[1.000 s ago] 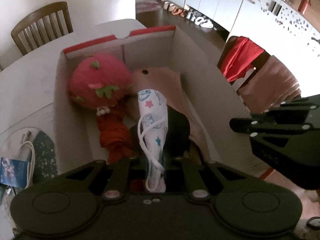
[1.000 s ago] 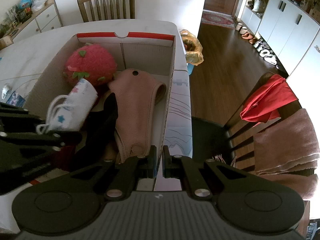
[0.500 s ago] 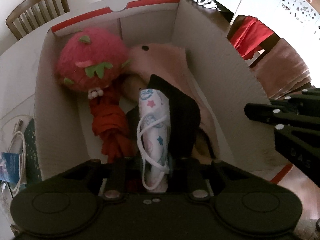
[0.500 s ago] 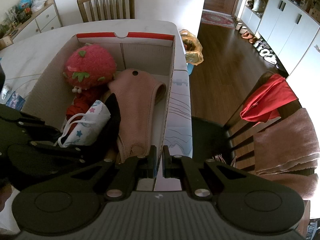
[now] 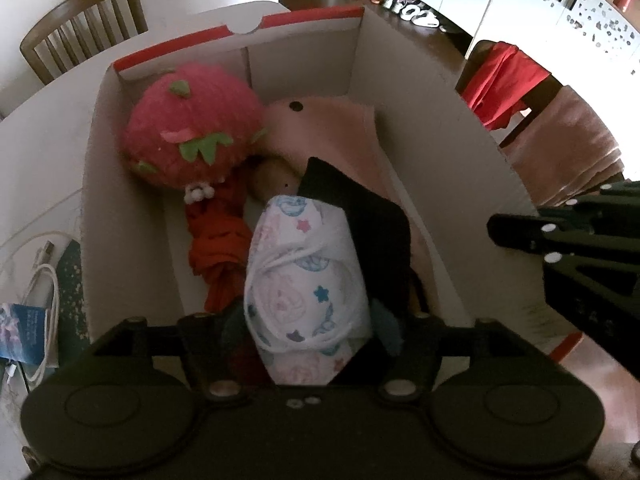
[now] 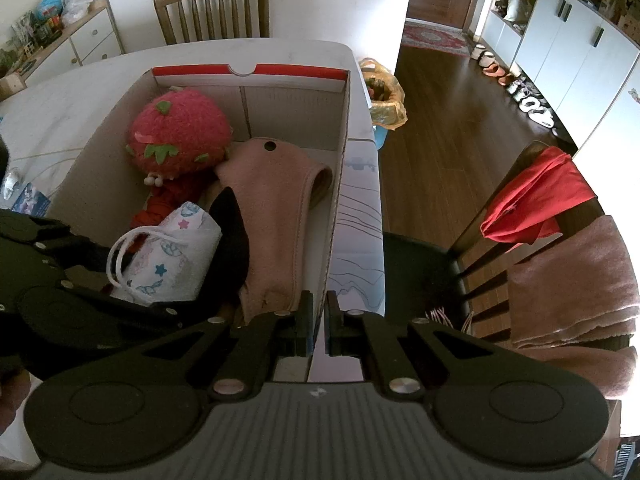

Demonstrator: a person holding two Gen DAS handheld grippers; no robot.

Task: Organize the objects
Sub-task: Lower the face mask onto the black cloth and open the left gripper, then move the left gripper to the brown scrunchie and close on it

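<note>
- Holding a rolled child's face mask (image 5: pixel 304 280), white with printed stars and elastic ear loops, my left gripper (image 5: pixel 308 344) has it between its fingers, low inside the cardboard box (image 5: pixel 436 128), near the box's front end.
- I judge the mask very light and soft; it will crush rather than resist, and its loops could snag on a finger as I let go. The rolled middle is the sensible place to hold it, as I do now, not the loops.
- Whether the left jaws have begun to part I cannot tell: the roll hides the fingertips.
- Just right of the mask lies a black cloth (image 5: pixel 372 220), touching it; left of it is a bunched red fabric (image 5: pixel 218 248).
- Further back sit a strawberry plush (image 5: pixel 192 120) against the far left corner and a pink felt pouch (image 6: pixel 276 208) along the right wall.
- My right gripper (image 6: pixel 318 320) is closed around the box's right wall near its front corner; I take it to be steadying the box.
- The box stands on the white table (image 6: pixel 60 104), with a white cable (image 5: pixel 40 272) lying outside its left wall.
- Next, I reckon, the mask only needs releasing and the left gripper lifting straight up, clear of the loops.
</note>
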